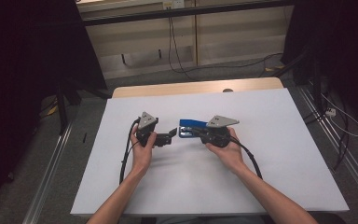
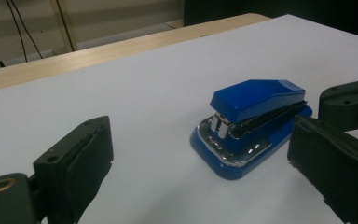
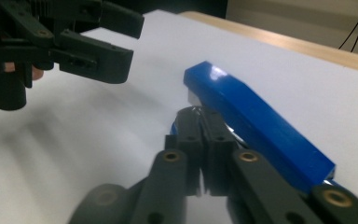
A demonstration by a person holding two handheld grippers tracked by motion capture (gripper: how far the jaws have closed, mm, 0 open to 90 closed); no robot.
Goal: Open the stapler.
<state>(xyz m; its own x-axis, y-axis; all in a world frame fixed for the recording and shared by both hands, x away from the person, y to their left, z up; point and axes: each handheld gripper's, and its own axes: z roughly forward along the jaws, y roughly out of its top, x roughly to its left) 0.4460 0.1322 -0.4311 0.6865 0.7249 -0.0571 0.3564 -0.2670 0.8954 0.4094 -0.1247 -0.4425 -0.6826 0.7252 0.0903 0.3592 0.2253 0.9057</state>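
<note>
Glossy blue plastic stapler with a chrome base [image 2: 251,128] lying flat near the middle of the white counter [image 1: 284,177], between both hands. Right claw [image 3: 200,154] pressed together with nothing gripped, tips right against the stapler's side, clearly the nearer one. Left claw [image 2: 200,177] spread apart, stapler ahead of it and a little to the side (not yet between the pads). Long axis running roughly from one claw toward the other.
</note>
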